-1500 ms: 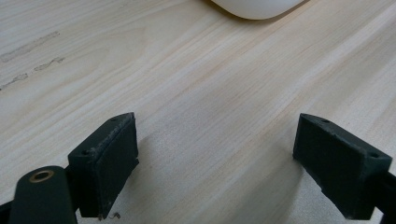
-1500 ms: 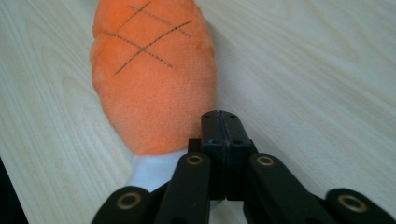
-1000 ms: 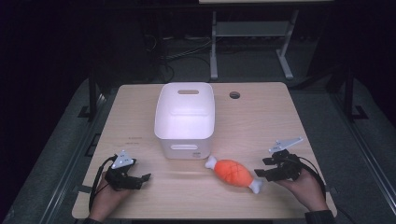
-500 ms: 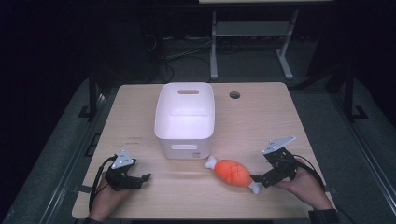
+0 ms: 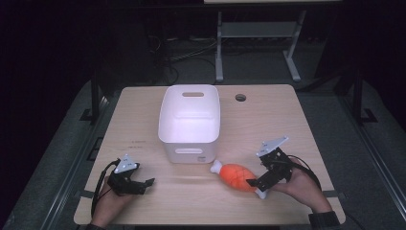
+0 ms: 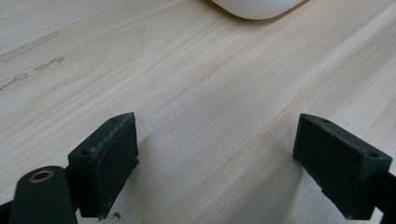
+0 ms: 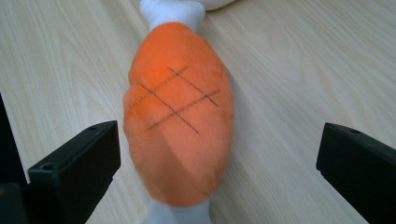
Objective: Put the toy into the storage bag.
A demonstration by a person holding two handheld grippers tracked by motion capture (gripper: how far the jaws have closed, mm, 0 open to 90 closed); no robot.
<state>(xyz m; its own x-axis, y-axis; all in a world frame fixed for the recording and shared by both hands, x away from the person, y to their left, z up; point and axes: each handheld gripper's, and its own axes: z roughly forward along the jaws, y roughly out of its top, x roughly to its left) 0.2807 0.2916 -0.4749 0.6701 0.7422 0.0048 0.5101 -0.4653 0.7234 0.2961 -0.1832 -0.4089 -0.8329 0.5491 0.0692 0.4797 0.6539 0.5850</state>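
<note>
An orange plush drumstick (image 5: 235,176) with white ends lies on the wooden table (image 5: 143,124), in front of a white bin (image 5: 189,143). My right gripper (image 5: 256,186) is at the toy's right end. In the right gripper view the orange body (image 7: 180,126) lies between the two jaws, and neither pad touches it. The right gripper (image 7: 219,172) is open; its jaws have just been opening. My left gripper (image 5: 147,184) rests near the front left of the table. It (image 6: 215,163) is open over bare wood, with the bin's base (image 6: 254,7) ahead.
The bin stands at the middle of the table and looks empty inside. A round cable hole (image 5: 240,97) sits in the tabletop behind it to the right. A metal stand (image 5: 253,33) stands on the dark floor beyond the table.
My right gripper has moved left onto the toy's right end, so its jaws now straddle it. The toy, the bin and the left gripper have stayed put.
</note>
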